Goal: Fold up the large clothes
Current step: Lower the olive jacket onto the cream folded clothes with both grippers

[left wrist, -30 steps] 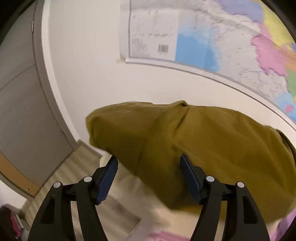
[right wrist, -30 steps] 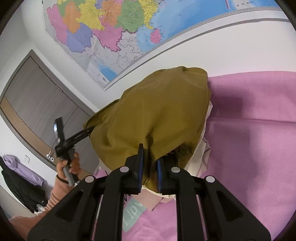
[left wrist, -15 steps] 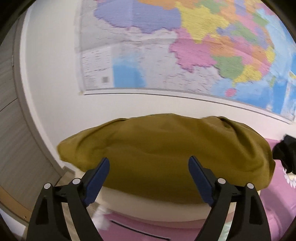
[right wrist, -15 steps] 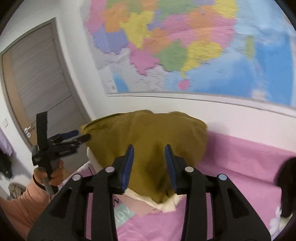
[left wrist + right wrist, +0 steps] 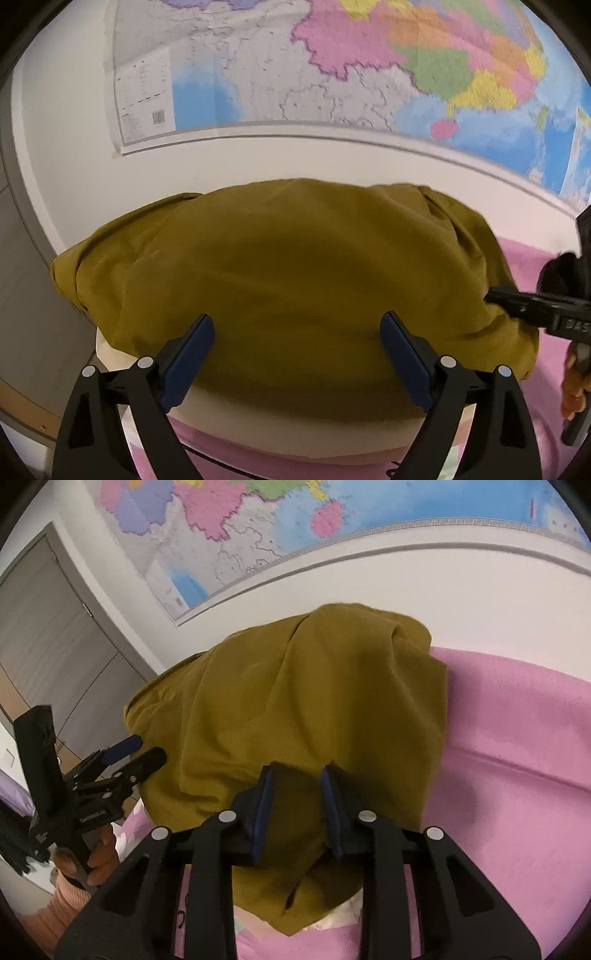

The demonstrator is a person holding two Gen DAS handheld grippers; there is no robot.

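Already folded once or twice, it seems: olive garment bundled on pink bedding, ahead of left gripper, just opened wide, holding nothing. Right gripper narrowing over cloth, grip unclear. Final smoothing probably left.

Soft, even indoor light with no glare; the wall map looks slightly smeared by motion blur. A dim shadow darkens the olive garment between the fingers. Fisheye bending curves straight lines, and the corners are black.
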